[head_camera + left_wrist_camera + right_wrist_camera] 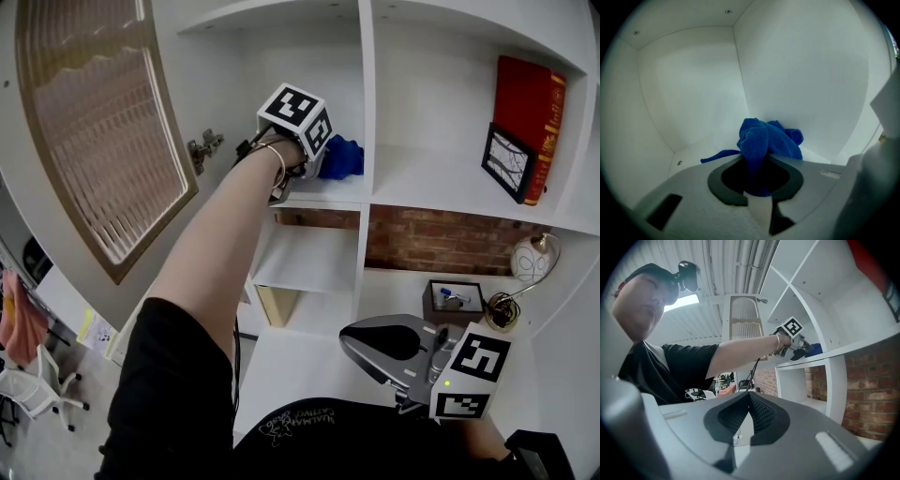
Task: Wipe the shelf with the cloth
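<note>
Cloth: We had a bunched blue cloth (766, 140) lying on the board of the upper-left shelf (323, 200) compartment, near its right rear corner and close against the right wall.
Left gripper: Our left gripper (757, 165) reached into that compartment. Its fingers were clamped on one fold of the cloth, so the loose bulk spilled ahead onto the board to rub it.
Right gripper: Our right gripper (749, 398) hung low before the lower shelves, well apart from the cloth. Its fingers were pressed together on nothing, idle, we judged, since one tool suffices.
Door: The cupboard door (103, 131) stood swung open at the left, leaving our arm room.
Stage: We judged the wiping under way, though we could not tell how much of the board was done.
</note>
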Available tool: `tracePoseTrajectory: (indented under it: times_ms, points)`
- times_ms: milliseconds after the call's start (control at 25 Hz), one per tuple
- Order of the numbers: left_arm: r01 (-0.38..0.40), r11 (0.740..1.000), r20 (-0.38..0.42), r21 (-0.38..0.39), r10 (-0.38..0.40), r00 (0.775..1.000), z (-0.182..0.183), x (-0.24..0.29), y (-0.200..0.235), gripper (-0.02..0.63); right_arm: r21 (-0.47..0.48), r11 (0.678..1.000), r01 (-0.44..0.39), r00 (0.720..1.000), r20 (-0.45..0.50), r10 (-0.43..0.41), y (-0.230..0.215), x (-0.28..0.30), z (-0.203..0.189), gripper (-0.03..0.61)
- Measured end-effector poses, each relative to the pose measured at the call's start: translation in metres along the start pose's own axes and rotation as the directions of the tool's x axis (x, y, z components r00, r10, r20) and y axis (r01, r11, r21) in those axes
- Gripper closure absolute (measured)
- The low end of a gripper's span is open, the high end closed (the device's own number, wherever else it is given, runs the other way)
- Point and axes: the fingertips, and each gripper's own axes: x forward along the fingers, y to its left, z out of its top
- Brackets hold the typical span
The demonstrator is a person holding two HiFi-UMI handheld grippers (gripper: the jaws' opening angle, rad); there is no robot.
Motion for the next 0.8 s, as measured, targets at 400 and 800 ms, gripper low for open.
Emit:
tracePoseTrajectory:
  times_ms: [400, 800]
  points:
    - [0.151, 0.987, 0.005, 0.057, -0.151, 0.988, 0.009, 0.003, -0.036, 0.551, -0.008, 1.0, -0.001, 1.0, -0.01, 0.001, 0.002, 0.0, -0.001, 0.569]
    - [0.114, 0.964, 0.323, -0.238, -0.032, 0.946, 0.026, -0.036, 0.013, 0.546, -0.009, 1.0, -0.014, 1.0, -0.011, 0.014, 0.01, -0.004, 0.001, 0.569]
